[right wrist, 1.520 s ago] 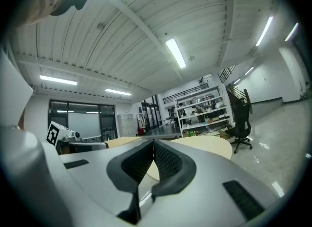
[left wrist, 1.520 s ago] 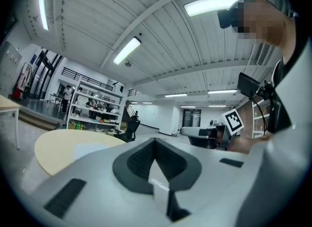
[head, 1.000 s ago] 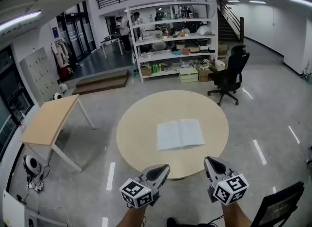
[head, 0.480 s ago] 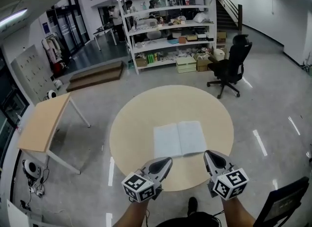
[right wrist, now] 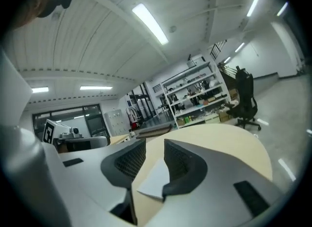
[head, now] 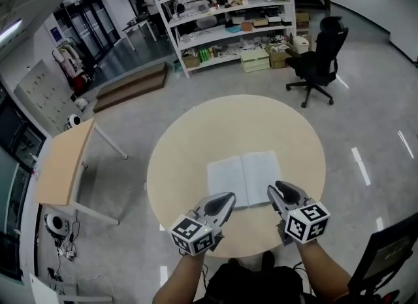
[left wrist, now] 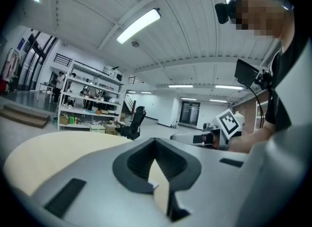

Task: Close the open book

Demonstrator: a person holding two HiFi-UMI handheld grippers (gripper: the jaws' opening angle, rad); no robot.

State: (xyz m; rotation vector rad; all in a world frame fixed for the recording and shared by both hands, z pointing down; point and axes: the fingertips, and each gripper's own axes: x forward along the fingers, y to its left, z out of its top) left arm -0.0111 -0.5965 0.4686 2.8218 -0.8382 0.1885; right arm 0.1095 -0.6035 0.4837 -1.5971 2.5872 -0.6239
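Observation:
An open book (head: 243, 177) with white pages lies flat in the middle of the round beige table (head: 189, 139). My left gripper (head: 226, 198) hovers at the book's near left edge. Its fingertips meet in the left gripper view (left wrist: 156, 142), and nothing is held. My right gripper (head: 275, 187) is over the book's near right corner. Its jaws are opening, with a narrow gap between them in the right gripper view (right wrist: 155, 149). The book's corner (right wrist: 155, 181) shows low in that gap, and the pads do not press on it.
A black office chair (head: 320, 61) stands beyond the table at the right. Stocked white shelves (head: 222, 18) line the back. A rectangular wooden table (head: 62, 162) is at the left, with low steps (head: 134, 85) behind it. Another dark chair (head: 385, 257) sits at the lower right.
Both grippers have moved forward from off the table's near edge to the book's near edge. The table and book now fill more of the head view. The right jaws have come apart.

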